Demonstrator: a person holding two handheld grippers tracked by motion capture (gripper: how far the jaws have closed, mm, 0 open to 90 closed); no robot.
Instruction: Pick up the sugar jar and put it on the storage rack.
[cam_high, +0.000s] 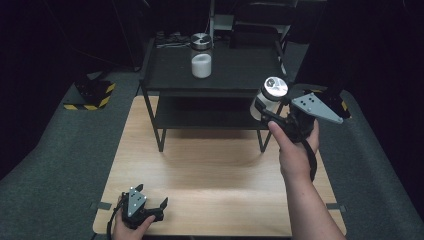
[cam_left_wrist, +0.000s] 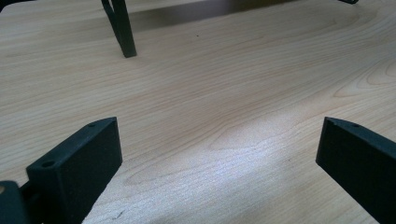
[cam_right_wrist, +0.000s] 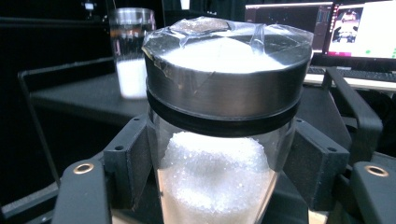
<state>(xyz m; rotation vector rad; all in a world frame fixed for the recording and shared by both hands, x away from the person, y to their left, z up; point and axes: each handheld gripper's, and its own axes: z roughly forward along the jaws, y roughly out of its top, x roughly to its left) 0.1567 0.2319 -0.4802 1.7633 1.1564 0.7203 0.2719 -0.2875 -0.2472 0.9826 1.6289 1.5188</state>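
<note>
Jar (cam_right_wrist: 219, 140) of white grains is clamped upright in my R claw (cam_high: 267, 107) beside shelf rack (cam_high: 215, 75), lid level vs spills; L claw (cam_high: 150, 200) idles open on bench (cam_high: 210, 170).

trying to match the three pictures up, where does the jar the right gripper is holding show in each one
High view: the held jar is at right of centre, in the right gripper, raised off the wooden table beside the black shelf.
Left gripper view: not in it; open jaws over bare wood.
Right gripper view: the jar fills the centre, clamped between the jaws.
Shared landmark: the second jar on the shelf top, at upper left in the right gripper view.
</note>
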